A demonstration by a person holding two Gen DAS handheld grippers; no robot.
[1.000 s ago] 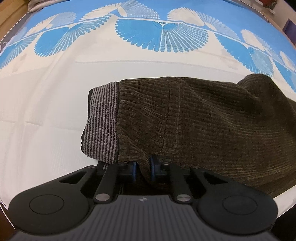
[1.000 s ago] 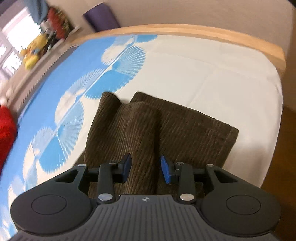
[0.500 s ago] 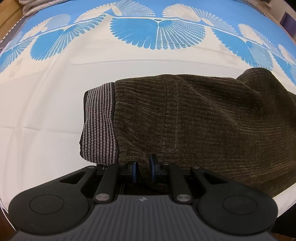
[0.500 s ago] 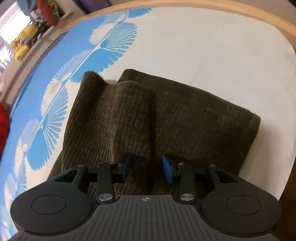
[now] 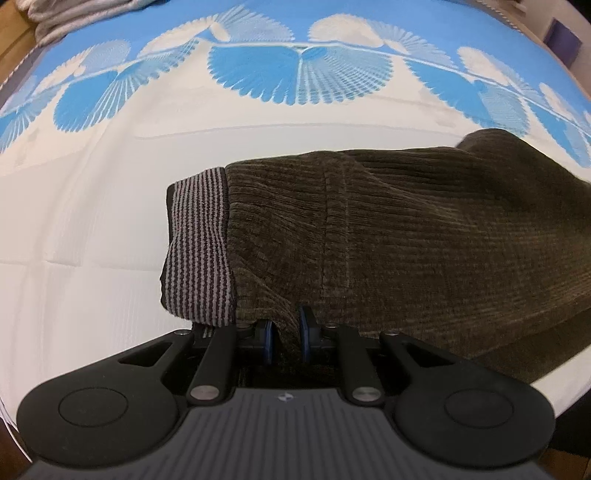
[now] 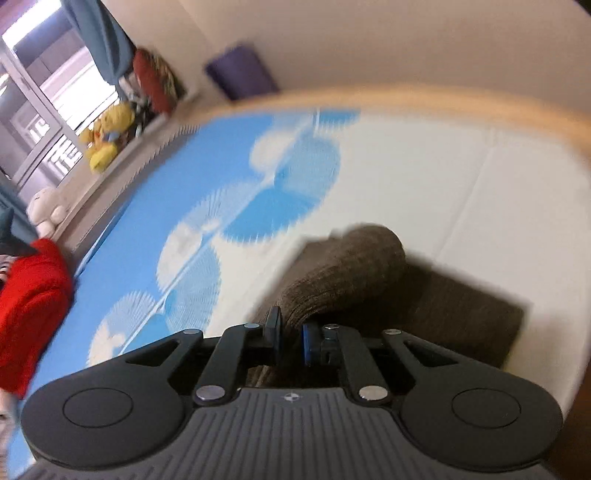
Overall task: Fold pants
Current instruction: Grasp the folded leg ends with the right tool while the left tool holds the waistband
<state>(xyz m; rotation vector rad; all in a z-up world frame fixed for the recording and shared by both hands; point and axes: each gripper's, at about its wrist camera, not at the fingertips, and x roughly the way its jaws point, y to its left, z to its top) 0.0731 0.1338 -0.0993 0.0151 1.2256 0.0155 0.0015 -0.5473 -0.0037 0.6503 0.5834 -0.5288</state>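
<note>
Pants (image 5: pixel 388 236) of dark olive-brown ribbed corduroy lie folded on a white bed sheet (image 5: pixel 92 240) printed with blue fan shapes, near its front edge. In the left wrist view, closest to the lens, the left gripper (image 5: pixel 286 338) has its blue-padded jaws drawn narrow on a pinch of the corduroy at the near hem, just to the right of the grey-and-black striped waistband (image 5: pixel 199 247). Beyond the pads the fabric spreads rightward, with a raised hump at its far right end. Further off the white sheet gives way to the blue fan border, and a grey folded cloth (image 5: pixel 74 14) sits at the top left corner.

In the right wrist view, which is blurred, the right gripper (image 6: pixel 290 338) is closing its jaws, and a ridge of the same corduroy stands between the pads; it seems gripped, lifted into a rounded fold above the flatter layer on the right. To the left a bright red garment (image 6: pixel 33 310) lies on the blue part of the sheet. Past the pants runs the curved light wooden bed frame (image 6: pixel 406 96). Farthest away, a yellow plush toy (image 6: pixel 107 136) and a white plush toy (image 6: pixel 44 210) rest by the window, with a purple box (image 6: pixel 240 70) against the wall.
</note>
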